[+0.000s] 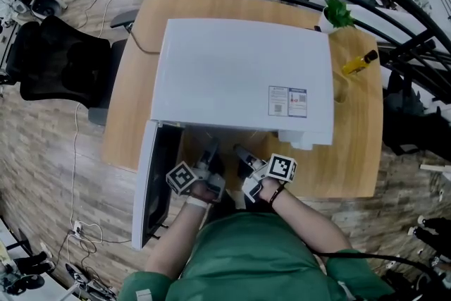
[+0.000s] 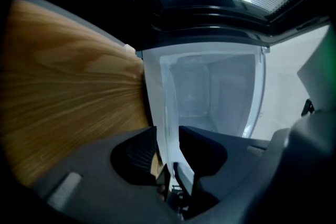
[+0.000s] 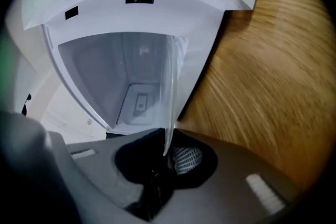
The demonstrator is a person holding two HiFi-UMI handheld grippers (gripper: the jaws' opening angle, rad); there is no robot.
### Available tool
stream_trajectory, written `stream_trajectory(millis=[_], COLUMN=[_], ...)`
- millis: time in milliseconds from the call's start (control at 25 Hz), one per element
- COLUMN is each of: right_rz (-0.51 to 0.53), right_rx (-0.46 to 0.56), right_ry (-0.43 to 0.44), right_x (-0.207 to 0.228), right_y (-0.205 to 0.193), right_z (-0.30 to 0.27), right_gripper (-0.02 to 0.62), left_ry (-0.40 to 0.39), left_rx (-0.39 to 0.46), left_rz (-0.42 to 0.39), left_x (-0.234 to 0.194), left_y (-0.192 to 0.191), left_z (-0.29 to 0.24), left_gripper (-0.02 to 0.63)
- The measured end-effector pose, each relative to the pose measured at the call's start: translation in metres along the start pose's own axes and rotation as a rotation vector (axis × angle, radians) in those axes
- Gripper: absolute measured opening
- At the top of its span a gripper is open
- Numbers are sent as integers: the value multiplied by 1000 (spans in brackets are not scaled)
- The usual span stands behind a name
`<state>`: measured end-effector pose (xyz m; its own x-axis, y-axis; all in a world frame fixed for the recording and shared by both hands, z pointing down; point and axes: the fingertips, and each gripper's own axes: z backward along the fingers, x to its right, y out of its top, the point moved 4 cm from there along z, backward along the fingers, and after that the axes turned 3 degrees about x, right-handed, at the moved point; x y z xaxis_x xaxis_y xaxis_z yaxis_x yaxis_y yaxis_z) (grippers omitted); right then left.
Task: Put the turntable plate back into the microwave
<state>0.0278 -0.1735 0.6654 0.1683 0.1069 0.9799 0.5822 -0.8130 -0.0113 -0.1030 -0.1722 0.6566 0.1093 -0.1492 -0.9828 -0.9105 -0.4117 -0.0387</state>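
At six o'clock from the white microwave (image 1: 239, 74), just in front of its bare cavity, the glass turntable plate (image 2: 160, 105) sits between my two tongs. My right tongs (image 3: 167, 140) are pinching it: in the right gripper view the clear rim runs straight down from twelve o'clock into the narrow gap, and both pads sit against it. My left tongs (image 2: 167, 135) stand spread, and the plate's other edge passes between the jaws without being clamped. From my head view the left tongs (image 1: 210, 153) sit at about seven o'clock from the microwave's middle and the right tongs (image 1: 244, 154) at about six, both tucked under its front edge. From up there I can hardly make the plate out, and I cannot tell whether its far edge is already inside. The microwave door (image 1: 151, 187) hangs swung out at seven o'clock. On the wooden bench (image 1: 352, 158), a potted plant (image 1: 338, 10) stands at one o'clock and a yellow bottle (image 1: 359, 62) lies at two.
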Motion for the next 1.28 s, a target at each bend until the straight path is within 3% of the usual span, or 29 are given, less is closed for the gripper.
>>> stream_trajectory(millis=[160, 320, 720, 1000, 1280], right_rz=[-13, 0, 24, 68, 74], right_rx=[12, 18, 45, 111, 120], right_ry=[-3, -10, -14, -42, -82], right_x=[1, 0, -3, -5, -2], right_y=[7, 13, 17, 36, 40], right_z=[-3, -7, 5, 7, 4], right_gripper=[43, 43, 106, 32, 31], left_ry=[-29, 12, 37, 31, 42], left_rx=[-47, -82, -53, -64, -54], left_rz=[44, -23, -21, -41, -47], left_x=[8, 3, 0, 2, 2], left_y=[-21, -25, -14, -11, -8], left_z=[4, 3, -10, -25, -17], left_gripper=[140, 66, 41, 43, 60])
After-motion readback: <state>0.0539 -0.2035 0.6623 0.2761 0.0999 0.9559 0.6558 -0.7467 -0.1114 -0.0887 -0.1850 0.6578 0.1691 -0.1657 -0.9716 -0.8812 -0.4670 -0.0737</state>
